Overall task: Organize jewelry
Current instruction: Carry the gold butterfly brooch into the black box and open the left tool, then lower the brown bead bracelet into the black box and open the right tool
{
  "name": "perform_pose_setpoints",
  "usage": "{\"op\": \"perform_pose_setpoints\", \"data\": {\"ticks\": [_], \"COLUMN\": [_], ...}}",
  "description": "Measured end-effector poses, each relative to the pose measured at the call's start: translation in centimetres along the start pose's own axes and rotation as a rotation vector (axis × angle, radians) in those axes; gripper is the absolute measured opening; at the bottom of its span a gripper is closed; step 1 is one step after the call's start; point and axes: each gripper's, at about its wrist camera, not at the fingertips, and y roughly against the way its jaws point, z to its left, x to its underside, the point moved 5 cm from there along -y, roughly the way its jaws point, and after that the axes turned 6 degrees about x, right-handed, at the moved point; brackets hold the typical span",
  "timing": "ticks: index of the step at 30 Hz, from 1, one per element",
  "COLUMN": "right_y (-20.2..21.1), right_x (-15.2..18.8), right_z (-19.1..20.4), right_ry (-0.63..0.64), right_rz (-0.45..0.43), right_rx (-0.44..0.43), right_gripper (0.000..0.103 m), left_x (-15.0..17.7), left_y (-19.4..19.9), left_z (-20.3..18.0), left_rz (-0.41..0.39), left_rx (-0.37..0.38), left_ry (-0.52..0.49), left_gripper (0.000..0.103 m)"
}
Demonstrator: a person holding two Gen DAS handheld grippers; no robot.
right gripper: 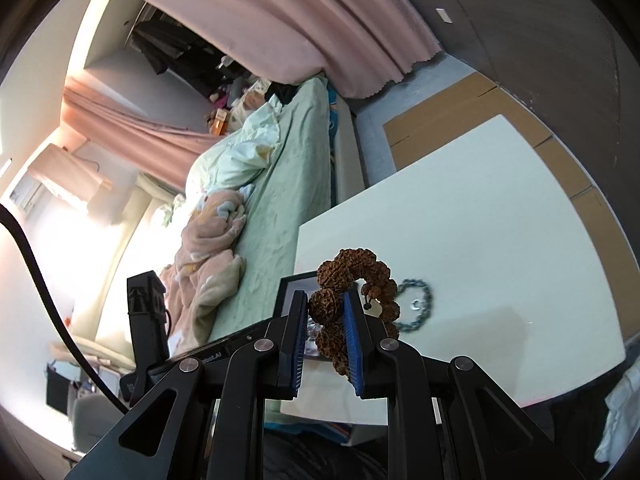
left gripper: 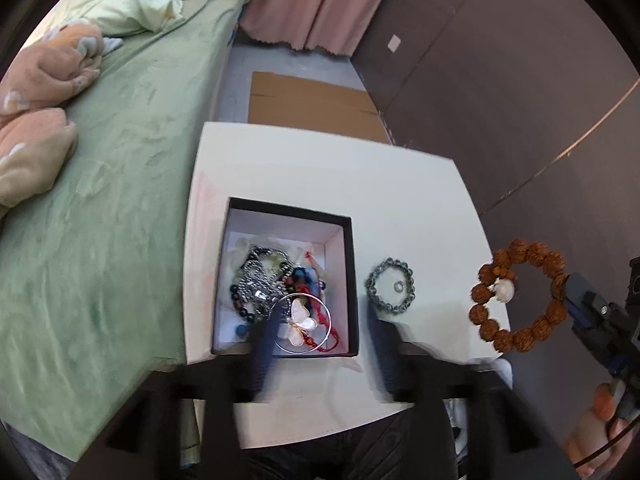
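Note:
A black box (left gripper: 352,280) with a white inside stands on the white table (left gripper: 320,168). It holds tangled bead bracelets, a red cord and a butterfly bangle (left gripper: 300,322). My left gripper (left gripper: 324,320) is open, with one finger over the box and the other right of it. A grey bead bracelet (left gripper: 390,290) with a small ring (left gripper: 399,287) inside it lies on the table right of the box. My right gripper (right gripper: 325,308) is shut on a brown seed bracelet (right gripper: 352,276), held in the air off the table's right edge; it also shows in the left wrist view (left gripper: 520,296).
A bed with a green sheet (left gripper: 120,200) and a pink blanket (left gripper: 40,92) runs along the table's left side. Flat cardboard (left gripper: 312,104) lies on the floor beyond the table. A dark wall (left gripper: 500,80) stands at the right.

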Motion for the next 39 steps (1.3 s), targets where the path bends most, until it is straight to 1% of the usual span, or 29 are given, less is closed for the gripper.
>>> {"op": "perform_pose_setpoints", "data": {"ticks": [1,2,9,15,19,24,25,26,27,28,30,32,33,34,39], "right_y": [-0.2,-0.6,-2.8,-5.1,-6.4,-9.0,-10.2,-11.2,-12.2,-12.7,-12.5,-11.4,-11.0,-10.1,-7.0], "right_x": [0.2,0.3,1.4,2.0,2.2,2.0,2.1,2.4,2.5,2.8,2.9,2.9,2.9,2.8,2.3], "right_z": [0.5,1.1,4.1,7.1,8.9,10.5,10.2,9.6,8.8,7.8,6.4,4.9,4.6,3.8,0.3], "right_ry": [0.007,0.015,0.067,0.099,0.109,0.093,0.091,0.087,0.074,0.053,0.013,-0.007,-0.010,-0.017,-0.073], "right_rz": [0.004,0.010,0.052,0.088,0.105,0.129,0.151,0.177,0.204,0.227,0.218,0.196,0.188,0.167,0.109], "right_rx": [-0.001,-0.002,-0.011,-0.025,-0.052,-0.121,-0.105,-0.061,-0.011,0.030,0.036,0.037,0.043,0.053,0.072], "right_gripper": [0.019,0.019,0.019,0.019,0.019,0.020,0.020,0.023,0.036,0.045,0.047,0.054,0.059,0.061,0.062], "left_x": [-0.1,-0.1,-0.1,0.1,0.1,0.1,0.1,0.1,0.1,0.1,0.1,0.2,0.2,0.2,0.2], "left_y": [0.6,1.1,3.7,5.2,6.2,7.0,7.0,7.2,7.2,7.2,7.1,6.5,6.1,5.8,4.0], "left_z": [0.3,0.5,3.0,4.7,5.6,6.3,6.4,6.4,6.4,6.3,6.0,5.4,5.1,4.8,2.3], "left_rz": [-0.026,-0.043,-0.082,-0.098,-0.112,-0.127,-0.127,-0.128,-0.129,-0.130,-0.127,-0.118,-0.110,-0.105,-0.079], "left_rx": [0.010,0.012,0.000,-0.004,-0.005,-0.008,-0.009,-0.011,-0.011,-0.013,-0.021,-0.031,-0.031,-0.026,-0.006], "left_ry": [0.007,0.012,0.039,0.055,0.069,0.083,0.083,0.083,0.082,0.079,0.062,0.037,0.031,0.029,-0.007], "left_gripper": [0.078,0.079,0.079,0.079,0.079,0.079,0.079,0.079,0.079,0.079,0.079,0.079,0.079,0.079,0.079]}}
